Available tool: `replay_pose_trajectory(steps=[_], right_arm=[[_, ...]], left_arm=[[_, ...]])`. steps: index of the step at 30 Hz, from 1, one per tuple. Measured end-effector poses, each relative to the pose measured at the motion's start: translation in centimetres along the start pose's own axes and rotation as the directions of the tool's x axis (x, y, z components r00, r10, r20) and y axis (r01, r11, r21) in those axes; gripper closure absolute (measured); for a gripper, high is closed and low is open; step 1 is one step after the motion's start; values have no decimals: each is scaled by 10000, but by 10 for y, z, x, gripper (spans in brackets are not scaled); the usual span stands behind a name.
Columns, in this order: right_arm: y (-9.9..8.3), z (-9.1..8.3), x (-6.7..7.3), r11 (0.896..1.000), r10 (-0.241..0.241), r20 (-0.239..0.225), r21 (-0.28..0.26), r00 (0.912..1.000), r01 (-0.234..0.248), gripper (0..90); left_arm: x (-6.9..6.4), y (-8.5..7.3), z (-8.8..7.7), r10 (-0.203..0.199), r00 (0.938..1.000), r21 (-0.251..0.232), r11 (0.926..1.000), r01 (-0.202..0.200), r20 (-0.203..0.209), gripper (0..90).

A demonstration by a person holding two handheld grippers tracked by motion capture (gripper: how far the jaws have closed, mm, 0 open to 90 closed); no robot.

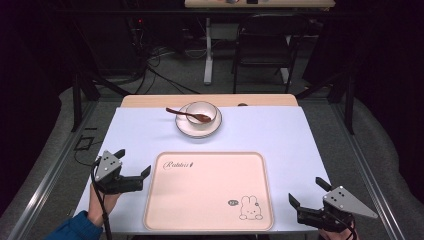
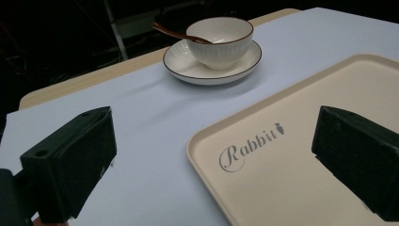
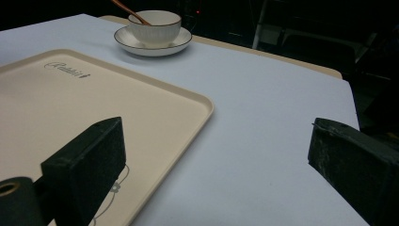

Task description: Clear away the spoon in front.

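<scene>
Rising from the bowl [image 3: 154, 26], the spoon [image 3: 129, 12] handle is cropped.

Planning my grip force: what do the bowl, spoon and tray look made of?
White ribbed bowl with dark rim: likely glazed ceramic, glossy. Slim brown spoon: looks like wood or brown plastic; can't tell. Beige rectangular tray with rabbit print: probably matte plastic or melamine, with a smooth moulded lip.

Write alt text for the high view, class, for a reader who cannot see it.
An empty cream tray lies on a white-covered table, with an open left gripper and an open right gripper held at its two near corners. Beyond the tray, a white bowl with a brown spoon in it sits on a plate.
</scene>
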State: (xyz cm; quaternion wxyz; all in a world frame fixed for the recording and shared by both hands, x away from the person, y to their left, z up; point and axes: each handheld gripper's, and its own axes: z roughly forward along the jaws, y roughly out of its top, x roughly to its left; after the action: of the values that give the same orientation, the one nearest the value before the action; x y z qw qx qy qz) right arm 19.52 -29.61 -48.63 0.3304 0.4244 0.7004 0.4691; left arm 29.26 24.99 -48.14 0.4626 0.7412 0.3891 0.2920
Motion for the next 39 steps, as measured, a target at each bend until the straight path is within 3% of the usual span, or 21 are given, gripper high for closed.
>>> replay_pose_trajectory(steps=[15,24,39], right_arm=[[0,0,0,10000,12,3,-1,10000,-12,36],[0,0,0,10000,8,10,-9,10000,-8,37],[0,0,0,10000,10,13,4,10000,-10,37]], left_arm=[[6,18,27,94,9998,-104,9999,-95,-152,12],[14,28,52,-452,9987,-112,9989,449,-221,9],[13,44,90,-708,9969,70,9974,711,-348,8]])
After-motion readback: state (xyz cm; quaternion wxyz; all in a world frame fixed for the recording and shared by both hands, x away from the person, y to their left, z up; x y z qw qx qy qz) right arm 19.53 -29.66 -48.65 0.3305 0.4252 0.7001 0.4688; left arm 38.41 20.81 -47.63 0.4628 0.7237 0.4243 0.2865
